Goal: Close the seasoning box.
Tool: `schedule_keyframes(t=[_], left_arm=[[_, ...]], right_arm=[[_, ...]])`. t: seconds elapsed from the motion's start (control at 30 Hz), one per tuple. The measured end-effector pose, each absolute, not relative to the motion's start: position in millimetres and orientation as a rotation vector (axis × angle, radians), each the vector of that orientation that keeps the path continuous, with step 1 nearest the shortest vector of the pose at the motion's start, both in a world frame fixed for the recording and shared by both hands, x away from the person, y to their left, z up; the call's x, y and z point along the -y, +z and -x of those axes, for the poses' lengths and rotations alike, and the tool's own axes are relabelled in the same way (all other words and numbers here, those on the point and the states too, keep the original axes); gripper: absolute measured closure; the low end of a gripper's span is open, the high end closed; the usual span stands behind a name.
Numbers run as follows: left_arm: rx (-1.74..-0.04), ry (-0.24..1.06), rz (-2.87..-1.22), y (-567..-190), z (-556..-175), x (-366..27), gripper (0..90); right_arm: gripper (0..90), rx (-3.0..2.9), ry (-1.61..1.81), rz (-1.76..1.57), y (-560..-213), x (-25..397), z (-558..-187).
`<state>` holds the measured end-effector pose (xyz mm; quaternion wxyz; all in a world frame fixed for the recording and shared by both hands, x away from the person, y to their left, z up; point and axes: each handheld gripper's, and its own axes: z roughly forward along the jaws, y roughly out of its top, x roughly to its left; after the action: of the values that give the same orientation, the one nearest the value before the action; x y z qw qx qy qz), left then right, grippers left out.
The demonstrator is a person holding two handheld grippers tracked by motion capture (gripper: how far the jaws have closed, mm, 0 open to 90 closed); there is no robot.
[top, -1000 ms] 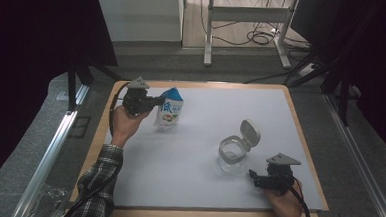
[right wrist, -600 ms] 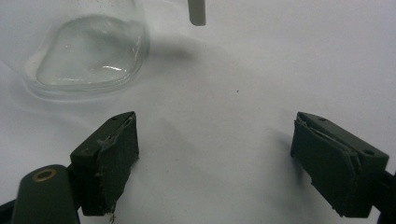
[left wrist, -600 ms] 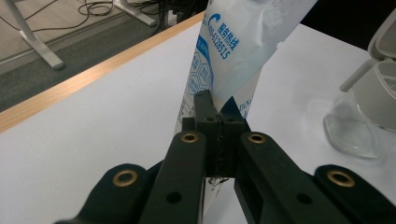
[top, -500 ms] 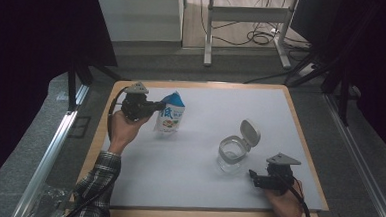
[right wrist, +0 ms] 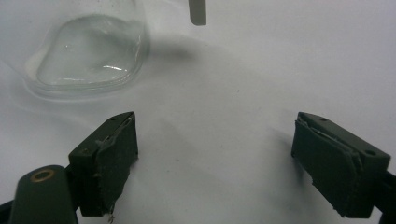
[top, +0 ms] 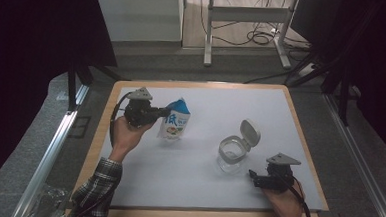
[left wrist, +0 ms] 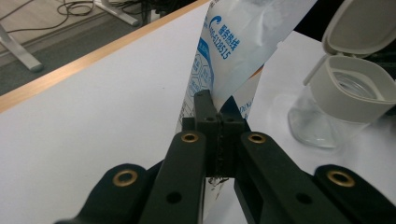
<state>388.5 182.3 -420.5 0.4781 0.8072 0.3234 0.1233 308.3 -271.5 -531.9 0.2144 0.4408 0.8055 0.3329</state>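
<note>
The left gripper (top: 156, 114) is pinching the edge of a blue and white pouch (top: 174, 123), its jaws pressed fully together on the film. In the left gripper view the same gripper (left wrist: 218, 122) is clamping the pouch (left wrist: 243, 42) near its lower edge, and the pouch is hanging tilted, lifted just off the white table (top: 207, 189). Beyond and to the right of those jaws a clear jar (left wrist: 336, 105) is standing with its hinged lid flipped open. The right gripper (top: 257, 178) is resting low by the table, jaws spread wide and holding nothing. Just ahead of it and to its left, the jar (top: 231, 153) is sitting apart from its jaws, touching neither.
</note>
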Motion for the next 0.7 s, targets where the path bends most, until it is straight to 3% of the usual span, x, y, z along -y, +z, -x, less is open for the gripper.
schedule_keyframes(t=[0.4,0.7], left_arm=[[-0.769,0.275,-1.971,-419,-370,-175,90.0],[-0.749,0.255,-1.967,-421,-354,-170,90.0]], right_arm=[[15.4,-2.232,0.922,-1.222,-532,271,-308],[22.1,-2.226,0.897,-1.160,-529,265,-298]])
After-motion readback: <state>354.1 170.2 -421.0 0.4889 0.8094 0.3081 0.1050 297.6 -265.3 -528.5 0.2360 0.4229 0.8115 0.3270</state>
